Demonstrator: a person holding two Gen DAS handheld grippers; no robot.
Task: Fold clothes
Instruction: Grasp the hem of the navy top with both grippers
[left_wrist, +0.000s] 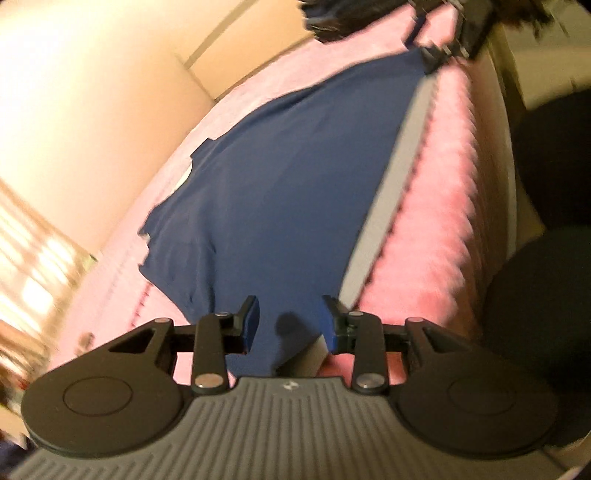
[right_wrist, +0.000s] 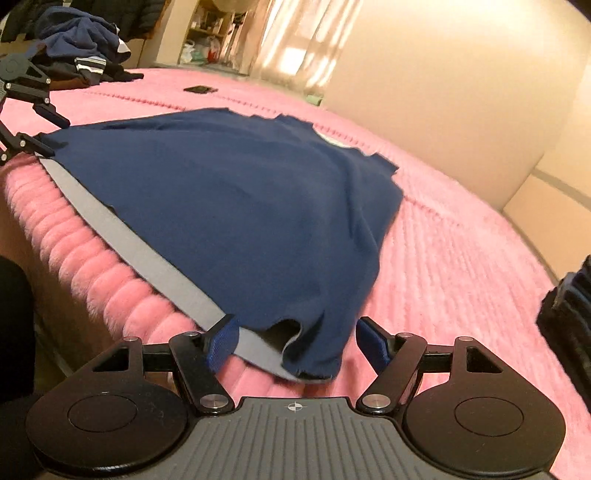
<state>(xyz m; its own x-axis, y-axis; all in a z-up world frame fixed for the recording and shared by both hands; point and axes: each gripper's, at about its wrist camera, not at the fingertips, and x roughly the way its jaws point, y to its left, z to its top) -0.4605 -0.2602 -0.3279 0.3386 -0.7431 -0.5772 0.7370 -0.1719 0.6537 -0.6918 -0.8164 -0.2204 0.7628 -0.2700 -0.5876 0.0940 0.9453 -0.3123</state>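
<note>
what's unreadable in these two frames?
- Navy blue garment: its near corner's underside, folded over itself, right wrist view.
- Small dark flat object on the pink ribbed bedspread: too small to identify.
- Right gripper: blurred, cropped by the top edge, left wrist view.
- Pile of dark clothes: individual items indistinct.

My left gripper and my right gripper each sit at one corner of the navy blue shirt, which lies flat on the pink ribbed fleece blanket along its near edge. Behind the shirt, a heap of dark clothes rests at the blanket's far left, with a small flat black object to its right.
</note>
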